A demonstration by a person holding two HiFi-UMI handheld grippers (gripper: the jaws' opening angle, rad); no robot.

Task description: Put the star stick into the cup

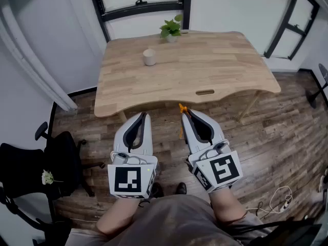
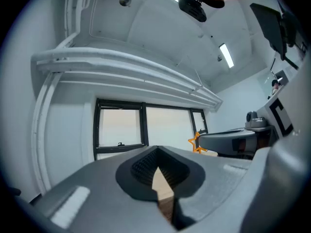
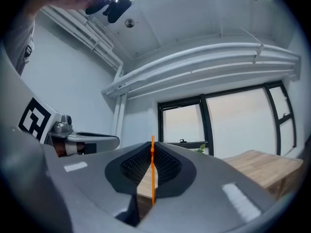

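The orange star stick (image 1: 181, 118) is clamped upright in my right gripper (image 1: 187, 113), which is shut on it in front of the table's near edge. Its star tip pokes above the jaws; in the right gripper view the stick (image 3: 152, 171) is a thin orange line between the pads. From the left gripper view the star (image 2: 195, 142) shows beside the other gripper. My left gripper (image 1: 145, 115) is shut with nothing in it, level with the right one. The small pale cup (image 1: 149, 57) stands on the wooden table (image 1: 215, 60), at its far left.
A small potted plant (image 1: 171, 28) sits at the table's back edge by the window. A black office chair (image 1: 31, 170) stands at the left on the wood floor. Cables (image 1: 279, 199) lie on the floor at right.
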